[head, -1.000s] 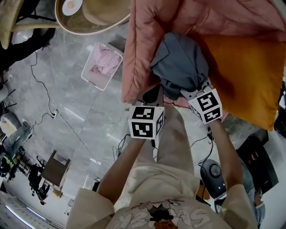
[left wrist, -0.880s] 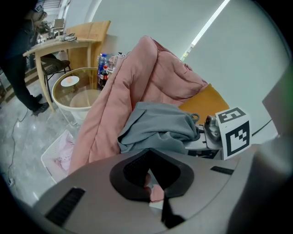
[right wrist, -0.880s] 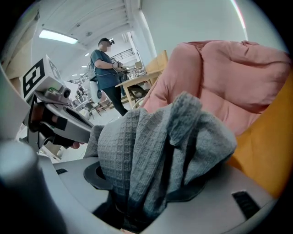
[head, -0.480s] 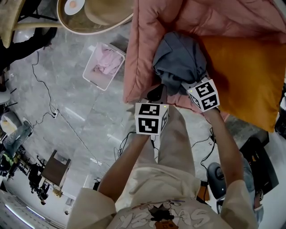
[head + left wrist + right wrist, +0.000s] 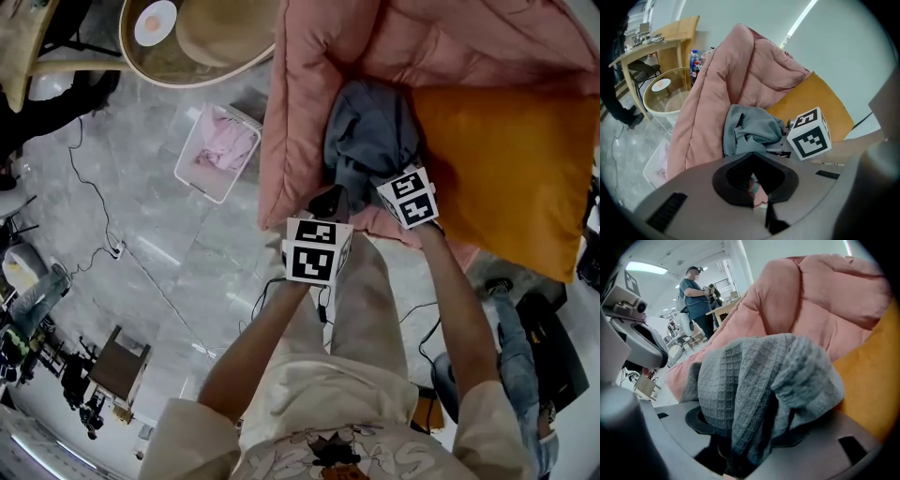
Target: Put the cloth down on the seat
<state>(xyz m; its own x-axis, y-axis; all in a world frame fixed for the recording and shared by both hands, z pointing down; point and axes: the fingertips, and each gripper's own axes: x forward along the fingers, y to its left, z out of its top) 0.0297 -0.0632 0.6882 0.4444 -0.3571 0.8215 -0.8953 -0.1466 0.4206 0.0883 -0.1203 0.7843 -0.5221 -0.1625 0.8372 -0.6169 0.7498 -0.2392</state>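
Cloth (image 5: pixel 370 131): grey-blue, woven in a small raised waffle grid, bunched into a loose rumpled heap with deep folds and one thick rolled edge. Lying on the pink quilted seat (image 5: pixel 305 84), against its padding, with the far side touching the orange cushion (image 5: pixel 506 150). Close up in the right gripper view, draped in heavy ridged folds over and down between the jaws, hiding most of them. Pinched at the near end by the right gripper (image 5: pixel 373 187), jaws set wide around the thick bundle. Darker in the creases, paler on the raised folds. Left gripper (image 5: pixel 328 201) just beside it at the seat's front edge, jaws pressed together on nothing, apart from the fabric.
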